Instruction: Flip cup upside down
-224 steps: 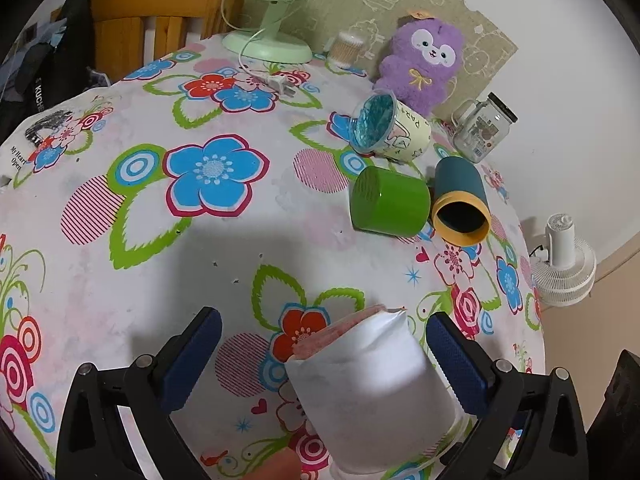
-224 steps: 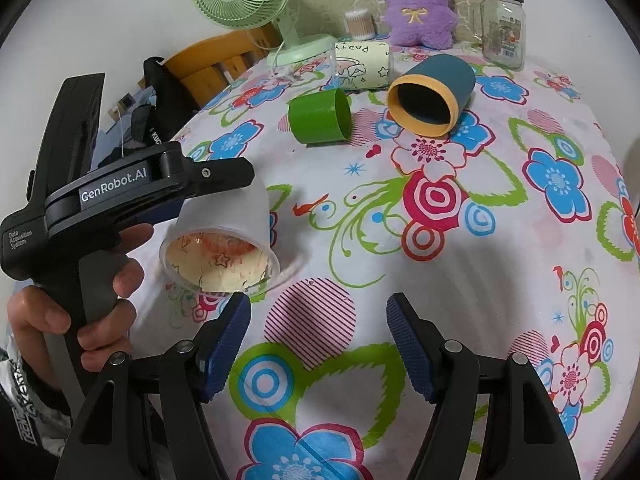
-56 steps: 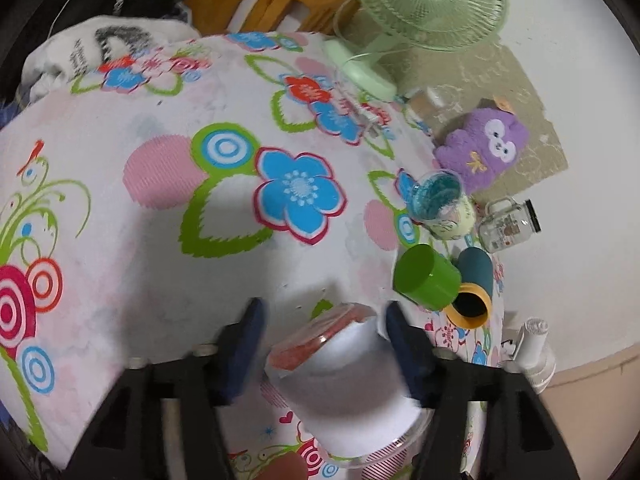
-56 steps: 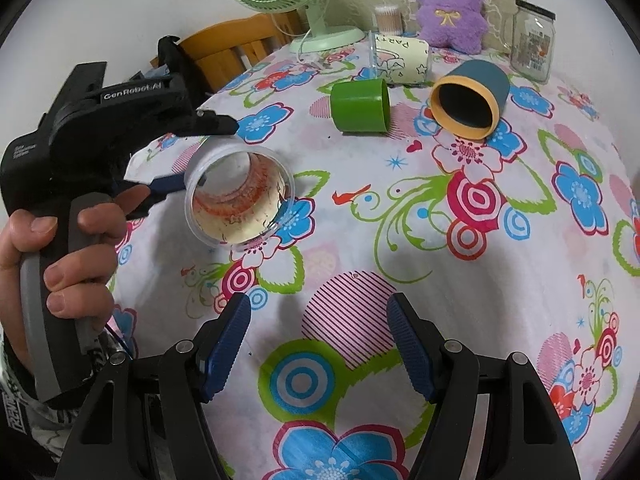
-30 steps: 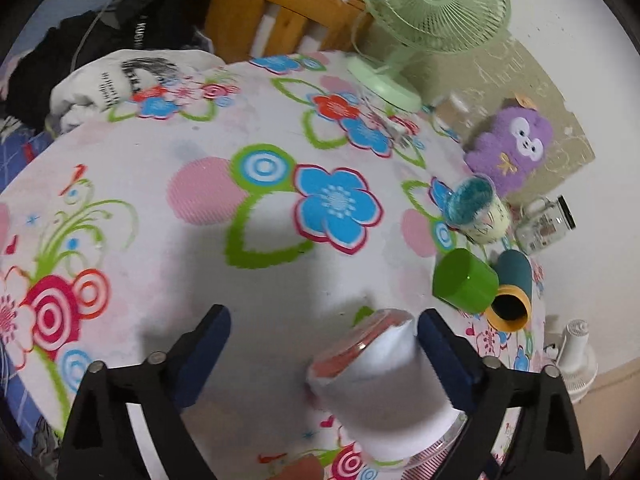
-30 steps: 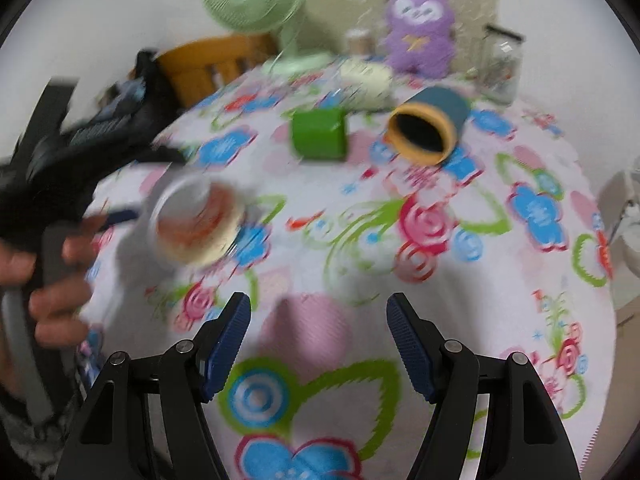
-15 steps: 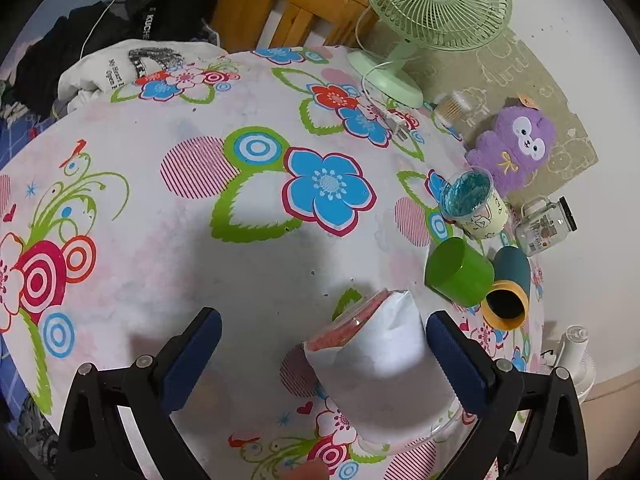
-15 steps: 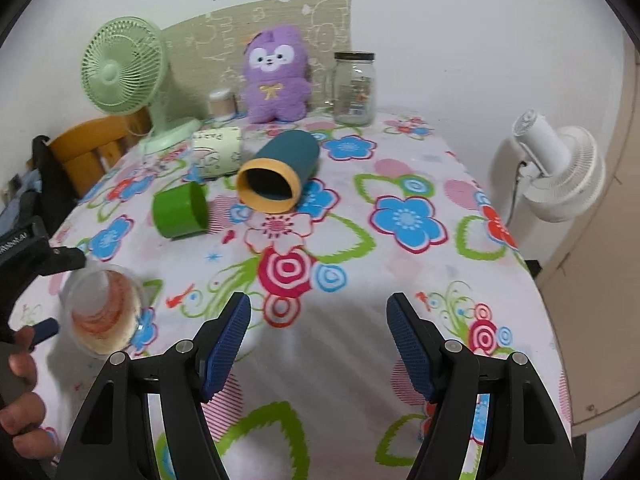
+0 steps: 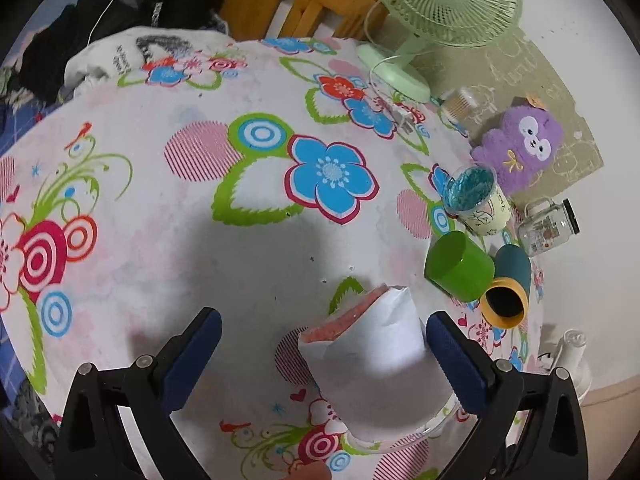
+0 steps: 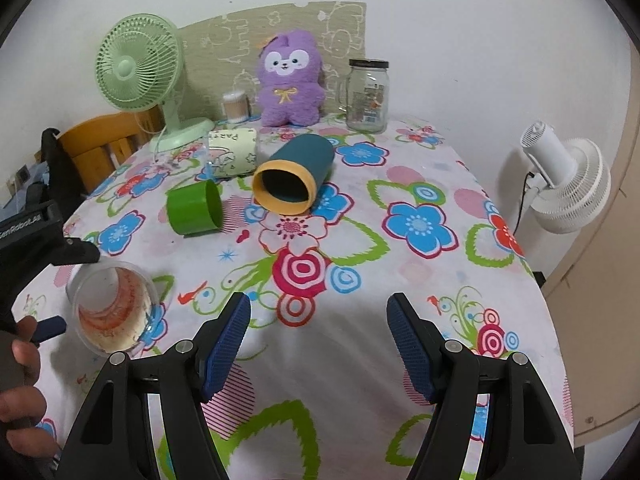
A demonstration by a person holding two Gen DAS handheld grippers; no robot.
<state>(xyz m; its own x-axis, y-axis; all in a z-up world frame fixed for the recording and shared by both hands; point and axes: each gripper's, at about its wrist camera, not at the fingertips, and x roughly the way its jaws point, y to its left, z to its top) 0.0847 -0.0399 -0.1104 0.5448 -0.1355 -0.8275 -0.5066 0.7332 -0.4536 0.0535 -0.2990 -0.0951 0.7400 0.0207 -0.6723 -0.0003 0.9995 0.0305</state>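
Note:
A clear plastic cup with a white sleeve lies on its side on the flowered tablecloth, its mouth toward me in the right wrist view. My left gripper is open, its blue pads on either side of the cup, the right pad close to it. My right gripper is open and empty above the tablecloth, to the right of the cup.
A green cup, a teal cup with a yellow rim and a printed cup lie on their sides further back. A green fan, purple plush toy, glass jar and swab box stand at the back. A white fan stands off the table's right edge.
My left gripper had closed on the cup and lifted it, then opened; the cup now lies on the cloth between its pads. My right gripper has swung right and pulled back.

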